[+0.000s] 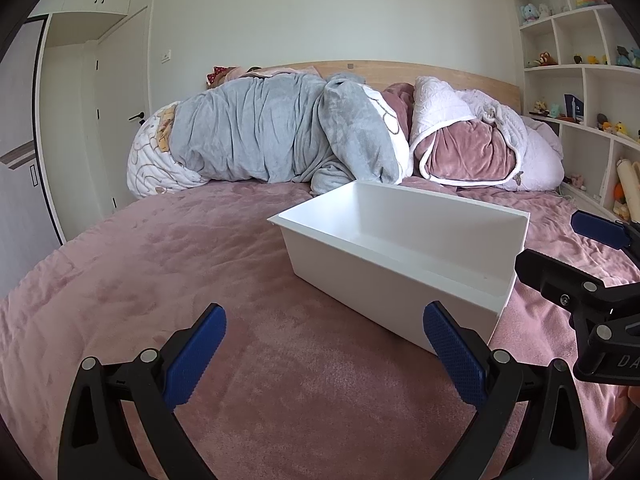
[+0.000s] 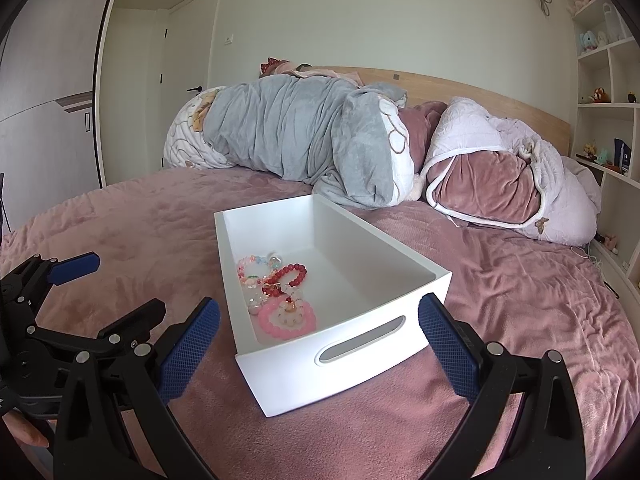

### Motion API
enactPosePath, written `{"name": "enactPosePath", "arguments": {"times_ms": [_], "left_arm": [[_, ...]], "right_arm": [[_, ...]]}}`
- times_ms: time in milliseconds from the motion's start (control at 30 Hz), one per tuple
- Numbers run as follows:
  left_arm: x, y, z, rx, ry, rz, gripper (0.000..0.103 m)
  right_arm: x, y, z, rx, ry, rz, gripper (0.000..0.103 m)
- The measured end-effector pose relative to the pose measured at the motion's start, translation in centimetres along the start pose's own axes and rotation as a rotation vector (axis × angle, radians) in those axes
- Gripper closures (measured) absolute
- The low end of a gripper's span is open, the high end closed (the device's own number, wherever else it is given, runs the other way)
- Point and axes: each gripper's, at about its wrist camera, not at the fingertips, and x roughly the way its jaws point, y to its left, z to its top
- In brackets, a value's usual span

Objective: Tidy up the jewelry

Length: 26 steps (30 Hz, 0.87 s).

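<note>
Left wrist view: left gripper [image 1: 324,344], jaws spread wide, nothing between the blue pads, hovering low over the pink bedspread [image 1: 160,264]. White bin [image 1: 384,276] standing on the bedspread just ahead and to the right; its interior floor hidden from this angle, so contents not visible here. Part of the right gripper [image 1: 600,260] enters at the right edge, beside the bin's far end. Rolled grey blanket [image 1: 272,136] and pink quilt [image 1: 468,152] piled against the headboard; toy shelves [image 1: 580,80] on the right wall. Right wrist view: right gripper [image 2: 319,326], jaws likewise wide apart and holding nothing, set either side of the bin's handle end without touching it. Inside the white bin [image 2: 360,344], near the handle end: red bead bracelet [image 2: 290,274], pink bead bracelet [image 2: 286,320], pastel bead bracelet [image 2: 252,266], lying in a loose cluster. Left gripper [image 2: 76,268] visible at left. Status: no jewelry seen loose on the bedspread; collection appears complete or nearly so, with perhaps only tidying within the bin outstanding.
</note>
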Motion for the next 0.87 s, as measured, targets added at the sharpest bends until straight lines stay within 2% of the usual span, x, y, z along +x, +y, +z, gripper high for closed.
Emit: {"name": "enactPosePath", "arguments": {"times_ms": [233,433,867], "left_arm": [[-0.52,-0.43,0.07,0.021,-0.024,0.017,0.003],[-0.8,-0.6,0.04,0.017,-0.036,-0.018,0.003],[-0.6,-0.53,0.2,0.02,-0.035,0.011,0.003]], "right_arm": [[0.06,-0.02,-0.02,-0.001,0.003,0.001,0.005],[0.06,-0.01,-0.01,0.001,0.004,0.001,0.005],[0.08,0.02,0.01,-0.001,0.003,0.002,0.005]]}}
